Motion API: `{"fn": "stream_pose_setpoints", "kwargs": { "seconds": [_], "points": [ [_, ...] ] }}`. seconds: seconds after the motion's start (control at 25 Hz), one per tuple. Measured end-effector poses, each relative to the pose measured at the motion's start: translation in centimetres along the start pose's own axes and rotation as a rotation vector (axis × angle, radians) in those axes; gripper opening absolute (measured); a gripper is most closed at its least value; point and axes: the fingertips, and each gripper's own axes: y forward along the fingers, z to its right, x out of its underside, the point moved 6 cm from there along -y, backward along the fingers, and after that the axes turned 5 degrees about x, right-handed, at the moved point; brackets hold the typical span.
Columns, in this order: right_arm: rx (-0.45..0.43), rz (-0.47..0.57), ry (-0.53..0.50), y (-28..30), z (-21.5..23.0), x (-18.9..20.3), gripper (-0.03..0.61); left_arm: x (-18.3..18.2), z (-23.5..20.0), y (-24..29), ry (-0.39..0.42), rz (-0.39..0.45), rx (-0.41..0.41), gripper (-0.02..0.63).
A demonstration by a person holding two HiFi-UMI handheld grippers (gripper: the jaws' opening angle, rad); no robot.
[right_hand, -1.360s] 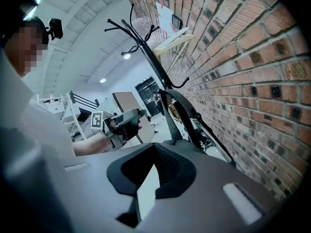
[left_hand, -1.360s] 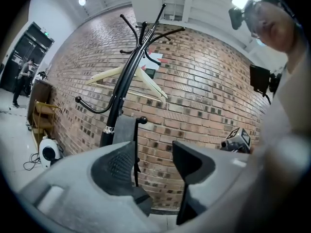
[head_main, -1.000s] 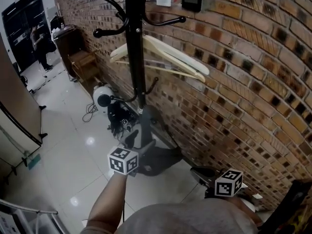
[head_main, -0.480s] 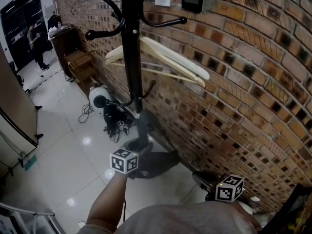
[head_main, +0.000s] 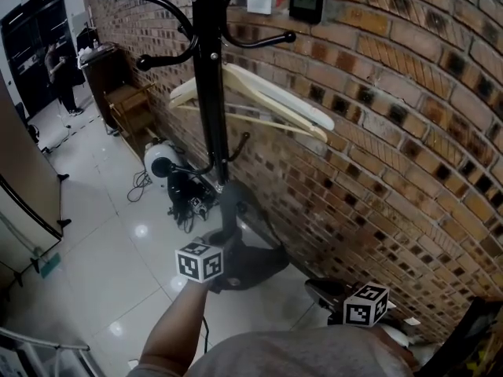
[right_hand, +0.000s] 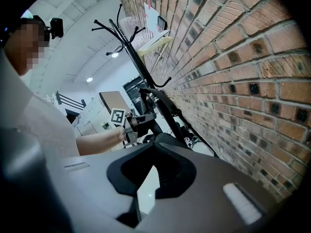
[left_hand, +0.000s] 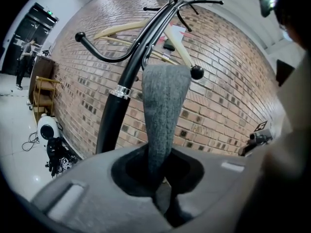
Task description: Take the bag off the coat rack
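A black coat rack (head_main: 206, 93) stands against the brick wall. From one of its low hooks hangs a dark grey bag (head_main: 253, 262), close to the floor. In the left gripper view the bag's grey felt strap (left_hand: 164, 106) runs down from a knobbed hook (left_hand: 197, 72) into my left gripper (left_hand: 163, 181). Its jaws are closing and pinch the strap. In the head view that gripper's marker cube (head_main: 199, 261) sits right by the bag. My right gripper (right_hand: 138, 205) is lower right, apart from the bag, with its jaws together and nothing between them.
A pale wooden hanger (head_main: 259, 96) hangs on the rack. The brick wall (head_main: 393, 132) is close on the right. A white round appliance (head_main: 161, 159) and cables lie on the tiled floor behind the rack. A wooden shelf (head_main: 130, 100) and a person (head_main: 59, 69) are far left.
The rack has slid slightly left in the head view. Both marker cubes stay almost where they were, the left one still beside the bag.
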Motion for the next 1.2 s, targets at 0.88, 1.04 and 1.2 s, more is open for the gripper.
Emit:
{"fn": "stream_pose_setpoints", "kwargs": {
  "seconds": [0.88,1.04,1.2],
  "points": [
    [-0.127,0.042,-0.059,-11.9,-4.7,6.6,-0.002,3.8,22.4,-11.2,0.104,0.103,-0.057,0.026],
    [-0.155,0.062,-0.076,-16.8,-5.7,9.3,-0.002,7.5,29.3,-13.3,0.086,0.098,-0.083,0.026],
    [-0.183,0.071,-0.106,-21.5,-6.6,12.1,-0.002,11.4,35.6,-15.3,0.055,0.091,-0.099,0.026]
  ]
}}
